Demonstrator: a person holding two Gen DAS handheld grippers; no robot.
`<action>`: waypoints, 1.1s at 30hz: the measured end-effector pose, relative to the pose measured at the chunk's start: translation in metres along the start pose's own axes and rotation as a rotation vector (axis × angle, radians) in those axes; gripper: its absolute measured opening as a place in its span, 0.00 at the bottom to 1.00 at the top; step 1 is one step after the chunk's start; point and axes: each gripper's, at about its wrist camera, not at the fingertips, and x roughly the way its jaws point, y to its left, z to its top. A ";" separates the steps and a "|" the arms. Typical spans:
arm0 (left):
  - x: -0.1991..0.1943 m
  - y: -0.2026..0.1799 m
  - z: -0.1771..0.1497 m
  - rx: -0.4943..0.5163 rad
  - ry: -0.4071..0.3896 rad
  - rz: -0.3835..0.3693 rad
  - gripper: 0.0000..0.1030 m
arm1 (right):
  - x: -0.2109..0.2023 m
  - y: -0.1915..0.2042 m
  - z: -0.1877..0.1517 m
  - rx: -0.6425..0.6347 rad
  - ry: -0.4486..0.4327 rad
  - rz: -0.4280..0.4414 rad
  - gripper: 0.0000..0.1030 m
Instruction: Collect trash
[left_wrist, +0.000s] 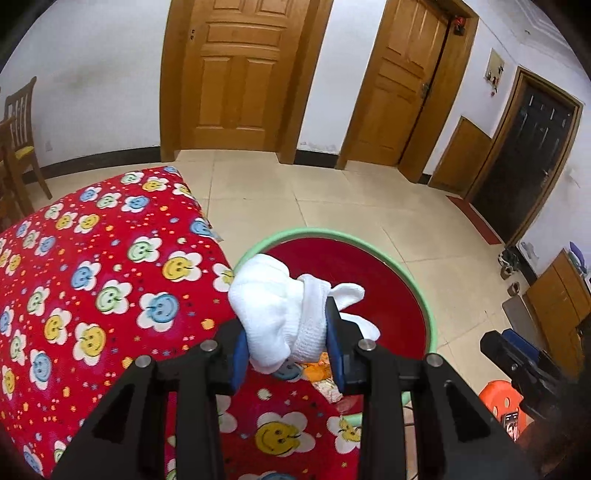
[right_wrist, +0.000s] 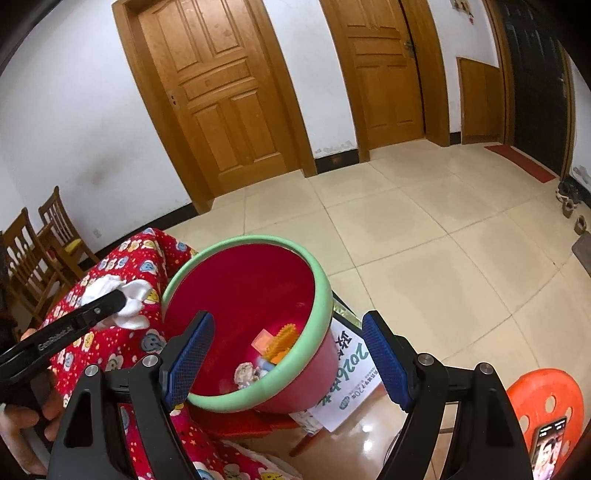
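Note:
My left gripper (left_wrist: 290, 345) is shut on a bundle of white cloth (left_wrist: 280, 310), held at the edge of the table beside the rim of the red bin (left_wrist: 391, 306). From the right wrist view the same white cloth (right_wrist: 127, 301) sits in the left gripper (right_wrist: 118, 304) over the red flowered tablecloth (right_wrist: 122, 266), left of the red bin with the green rim (right_wrist: 240, 291). Scraps of trash (right_wrist: 269, 350) lie in the bin's bottom. My right gripper (right_wrist: 286, 354) stands open above the bin's near rim, nothing between its blue pads (right_wrist: 190, 363).
The table wears a red cloth with smiley flowers (left_wrist: 92, 277). An orange stool (right_wrist: 546, 402) with a phone on it stands at the right. A printed paper bag (right_wrist: 349, 373) leans behind the bin. Wooden chairs (right_wrist: 40, 251) stand at the left; wooden doors (left_wrist: 236, 70) line the far wall.

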 end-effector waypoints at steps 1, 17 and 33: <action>0.001 -0.001 0.000 0.002 0.002 -0.003 0.34 | 0.000 0.000 0.000 0.000 0.000 0.000 0.80; -0.015 0.007 -0.008 -0.018 0.010 0.036 0.58 | -0.006 0.008 -0.002 -0.021 -0.005 0.023 0.80; -0.092 0.046 -0.035 -0.112 -0.037 0.136 0.65 | -0.040 0.065 -0.011 -0.127 -0.043 0.129 0.80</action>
